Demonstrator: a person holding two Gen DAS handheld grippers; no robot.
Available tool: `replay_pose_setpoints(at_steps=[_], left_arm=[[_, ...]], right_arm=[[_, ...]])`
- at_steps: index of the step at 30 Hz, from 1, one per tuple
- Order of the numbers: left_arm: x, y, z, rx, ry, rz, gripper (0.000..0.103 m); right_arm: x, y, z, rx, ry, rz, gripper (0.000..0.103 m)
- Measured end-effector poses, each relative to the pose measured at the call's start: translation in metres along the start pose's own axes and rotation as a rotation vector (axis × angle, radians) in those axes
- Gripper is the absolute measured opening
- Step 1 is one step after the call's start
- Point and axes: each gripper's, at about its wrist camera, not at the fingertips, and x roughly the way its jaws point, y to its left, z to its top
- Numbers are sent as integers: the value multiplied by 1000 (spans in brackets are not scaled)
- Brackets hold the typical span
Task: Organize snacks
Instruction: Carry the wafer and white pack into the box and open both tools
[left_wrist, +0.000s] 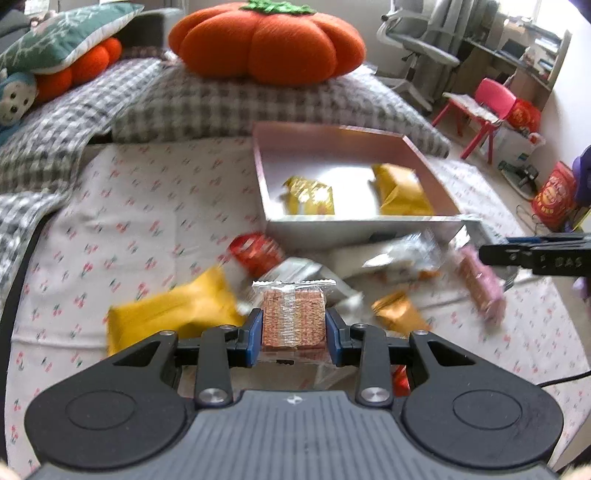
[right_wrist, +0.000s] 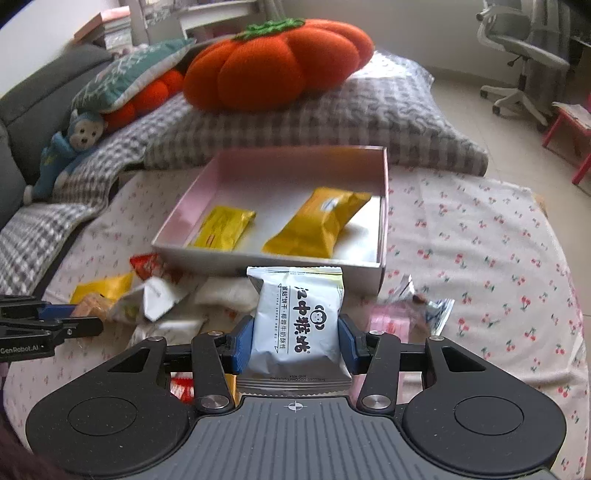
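At nine o'clock in the left wrist view a yellow packet (left_wrist: 173, 314) is seen lying on the cherry-print sheet (left_wrist: 122, 221); at six o'clock the left gripper (left_wrist: 294, 326) is clamped on a clear-wrapped brown wafer snack (left_wrist: 293, 319), held upright between the blue pads; at twelve to one o'clock an open pink box (left_wrist: 332, 138) is set on the sheet, with two yellow packets inside; loose snacks are heaped just before its near wall; at three o'clock the right gripper's side is seen, apart from the pile. In the right wrist view, at nine o'clock the left gripper is seen from the side; at six o'clock the right gripper (right_wrist: 295, 341) is clamped on a white biscuit packet (right_wrist: 297, 321) printed with black characters, held above the heap; at twelve o'clock an orange pumpkin cushion (right_wrist: 273, 62) is rested on a checked pillow (right_wrist: 388, 122).
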Motion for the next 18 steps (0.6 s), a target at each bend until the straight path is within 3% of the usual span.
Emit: replay_pose_setpoints(at_steps=[18], left_arm=[[48,-35,55,-21,-88,-45,32]], right_arm=[[29,-39,35,141,-62,-12,46]])
